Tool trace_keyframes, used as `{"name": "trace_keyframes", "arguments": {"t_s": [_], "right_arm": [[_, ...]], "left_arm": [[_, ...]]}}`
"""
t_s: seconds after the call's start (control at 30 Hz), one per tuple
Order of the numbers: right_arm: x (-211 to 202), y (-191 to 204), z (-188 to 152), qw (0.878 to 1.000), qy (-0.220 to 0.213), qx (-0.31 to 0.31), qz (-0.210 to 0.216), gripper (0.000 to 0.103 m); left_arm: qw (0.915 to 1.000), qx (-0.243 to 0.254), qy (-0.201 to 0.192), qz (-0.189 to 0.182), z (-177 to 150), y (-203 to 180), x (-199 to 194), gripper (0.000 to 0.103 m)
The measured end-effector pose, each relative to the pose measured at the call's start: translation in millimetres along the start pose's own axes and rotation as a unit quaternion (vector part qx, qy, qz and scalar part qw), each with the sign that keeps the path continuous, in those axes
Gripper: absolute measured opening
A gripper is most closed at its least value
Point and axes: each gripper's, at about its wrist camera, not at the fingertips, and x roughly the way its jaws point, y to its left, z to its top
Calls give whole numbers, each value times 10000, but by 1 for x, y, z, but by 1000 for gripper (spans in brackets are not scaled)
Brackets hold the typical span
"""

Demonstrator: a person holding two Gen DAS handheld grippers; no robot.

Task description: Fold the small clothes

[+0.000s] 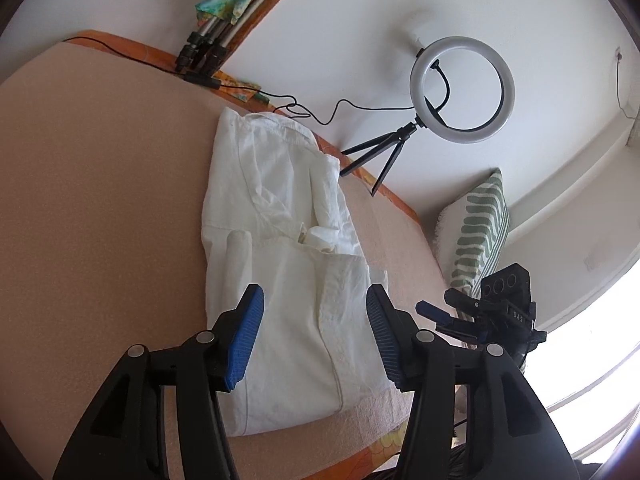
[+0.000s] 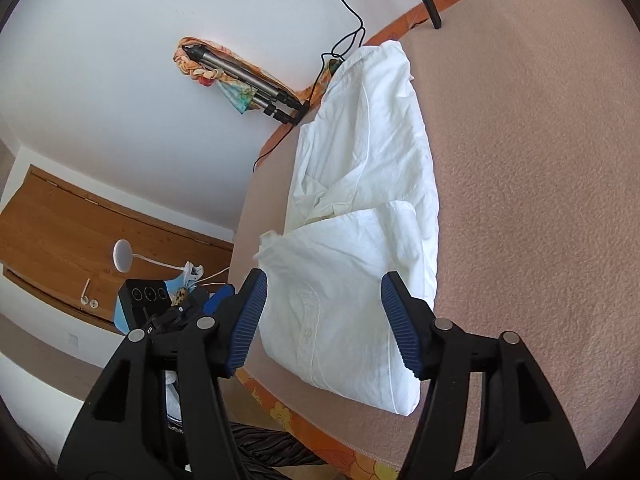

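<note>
Both claws spread, empty: left gripper (image 1: pixel 315 336), right gripper (image 2: pixel 324 322) above white shirt (image 1: pixel 280 272). Sides folded into strip; end-to-end fold likely remains.

The pink pad (image 1: pixel 100 200) offers broad bare surface to the left of the white shirt (image 1: pixel 280 272) in the left wrist view; passage there is unobstructed. Far of the shirt, a black cable (image 1: pixel 312 114) runs along the pad edge. At far right, the ring light tripod (image 1: pixel 384 152) stands on the edge. At far left, folded tripod legs (image 1: pixel 208 48) rest. A striped cushion (image 1: pixel 476 232) borders the right side.
</note>
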Motion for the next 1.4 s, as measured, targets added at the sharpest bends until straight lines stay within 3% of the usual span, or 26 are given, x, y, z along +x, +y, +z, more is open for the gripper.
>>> {"name": "trace_keyframes", "arguments": {"t_s": [0.17,0.23,0.33,0.47,0.6,0.77,0.93,1.03,1.17,1.27,1.4], "right_arm": [[9,31,-18,9932,248,-1023,-491,53],[23,37,-26,9836,272,-1379,-1134,52],[38,37,-29,9574,102,-1751,-2296,52],[46,20,-25,9562,219,-1625,-2423,52],[63,14,-27,9354,336,-1847,-2998,48],[65,9,-26,9287,408,-1875,-3172,47],[56,17,-26,9293,255,-1864,-3177,47],[51,37,-30,9165,-69,-2236,-3317,48],[52,69,-36,9108,-320,-2779,-3035,47],[59,80,-34,9242,-151,-2897,-2484,47],[75,72,-26,9278,46,-2758,-2512,47]], "left_arm": [[9983,457,206,305,-11,-11,8,50],[9961,573,367,568,-18,-10,19,50],[9905,906,463,925,-25,-10,30,50],[9828,1232,505,1279,-26,-5,46,50],[9683,1488,614,1908,-26,6,66,50],[9555,1717,597,2322,-24,14,75,52],[9613,1619,178,2222,-17,6,57,52],[9543,1713,-2,2447,-10,5,52,52],[9634,1468,-108,2240,0,5,48,49],[9648,1612,-145,2072,4,-6,50,49],[9683,1575,-42,1940,14,-7,59,49]]}}
